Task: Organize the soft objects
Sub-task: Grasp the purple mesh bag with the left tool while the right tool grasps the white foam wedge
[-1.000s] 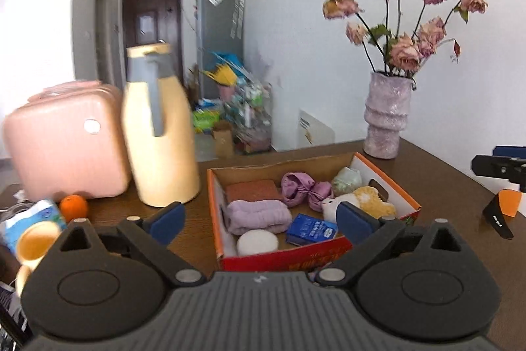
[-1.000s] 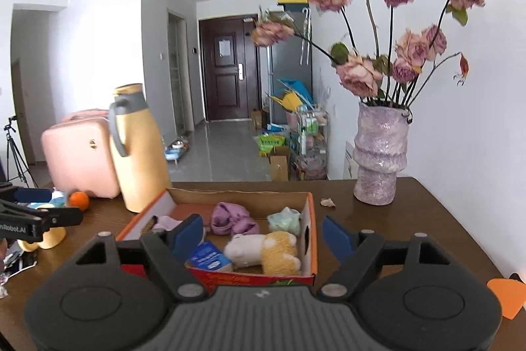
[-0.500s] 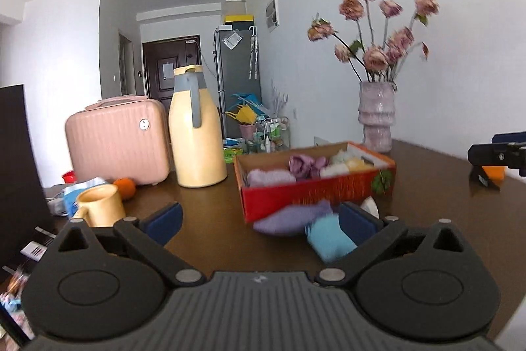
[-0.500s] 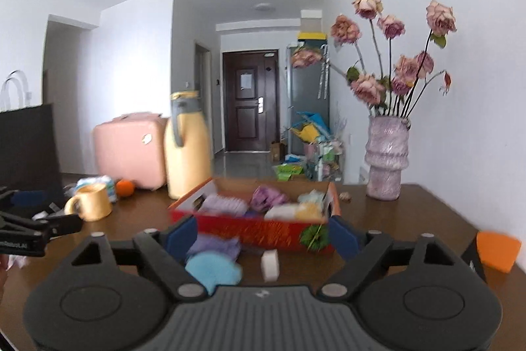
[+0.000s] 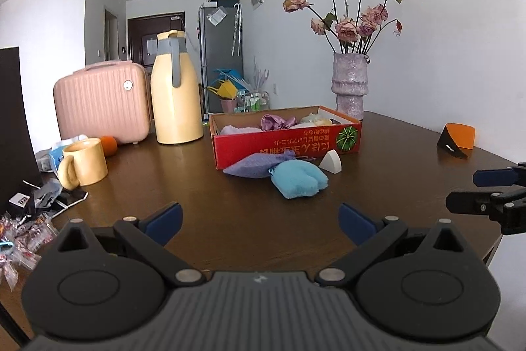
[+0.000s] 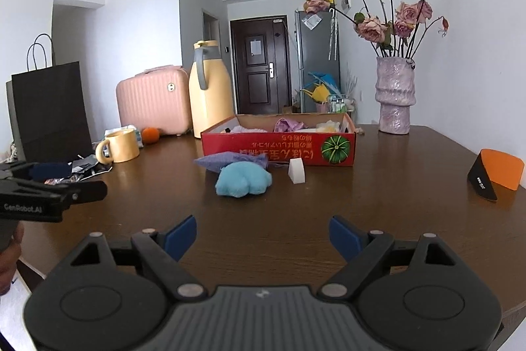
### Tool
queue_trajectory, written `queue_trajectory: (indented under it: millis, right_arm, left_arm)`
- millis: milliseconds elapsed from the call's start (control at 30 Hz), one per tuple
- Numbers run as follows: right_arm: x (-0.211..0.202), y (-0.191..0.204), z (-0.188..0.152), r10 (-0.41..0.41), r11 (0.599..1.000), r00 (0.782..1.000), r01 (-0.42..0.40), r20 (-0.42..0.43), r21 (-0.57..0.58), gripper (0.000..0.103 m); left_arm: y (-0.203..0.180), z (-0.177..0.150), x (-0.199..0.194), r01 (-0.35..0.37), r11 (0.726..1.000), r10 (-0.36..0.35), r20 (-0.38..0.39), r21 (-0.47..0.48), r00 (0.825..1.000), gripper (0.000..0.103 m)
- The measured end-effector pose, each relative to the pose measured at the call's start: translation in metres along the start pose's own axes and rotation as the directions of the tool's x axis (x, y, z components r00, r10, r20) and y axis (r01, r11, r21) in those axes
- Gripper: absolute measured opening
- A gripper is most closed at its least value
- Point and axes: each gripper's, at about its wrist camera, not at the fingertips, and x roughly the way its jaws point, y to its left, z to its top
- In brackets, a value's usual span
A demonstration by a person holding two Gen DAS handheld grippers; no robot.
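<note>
While both grippers sit low and drawn back, three items lie loose outside the red box (image 5: 286, 143)

With the view fallen from above the box to table height, nothing is carried and sorting has yet to start: blue plush (image 5: 298, 178) at 12 o'clock of the left gripper (image 5: 259, 221), touching the purple pouch (image 5: 254, 165) at its 10 o'clock, white wedge (image 5: 331, 162) just beside at 2 o'clock, all on the table (image 5: 230, 219) against the box front; box holds purple and cream soft pieces. Left gripper: jaws wide, empty, aimed slightly downward at the pile. Right gripper (image 6: 263, 236): jaws wide after just opening further, nothing between them, same shallow downward aim, plush at its 12 o'clock. Each gripper shows at the other's edge, level and side by side
</note>
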Motion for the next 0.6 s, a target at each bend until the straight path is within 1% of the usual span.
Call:
queue_trajectory:
  millis: [200, 333, 433, 500, 600]
  right_arm:
    - [0.009, -0.006, 0.007, 0.008, 0.999, 1.0, -0.008, -0.005, 0.032, 0.086]
    - [0.029, -0.012, 0.015, 0.001, 0.999, 1.0, 0.001, -0.024, 0.046, 0.085]
    - [0.048, -0.02, 0.022, 0.01, 0.996, 0.999, -0.007, -0.035, 0.084, 0.083]
    - [0.064, -0.026, 0.028, 0.019, 0.994, 0.999, -0.013, -0.05, 0.111, 0.076]
    - [0.09, -0.033, 0.037, 0.015, 0.992, 0.997, -0.006, -0.073, 0.127, 0.071]
  left_arm:
    - [0.003, 0.004, 0.015, 0.004, 1.0, -0.004, -0.018, -0.021, 1.0, 0.103]
    - [0.01, 0.011, 0.037, -0.002, 0.999, -0.001, -0.044, -0.054, 0.999, 0.103]
    - [0.017, 0.015, 0.057, -0.004, 0.996, -0.002, -0.071, -0.085, 0.997, 0.103]
    - [0.024, 0.018, 0.073, -0.003, 0.993, -0.008, -0.094, -0.116, 0.996, 0.103]
    - [0.036, 0.026, 0.1, -0.001, 0.986, -0.02, -0.125, -0.166, 0.992, 0.103]
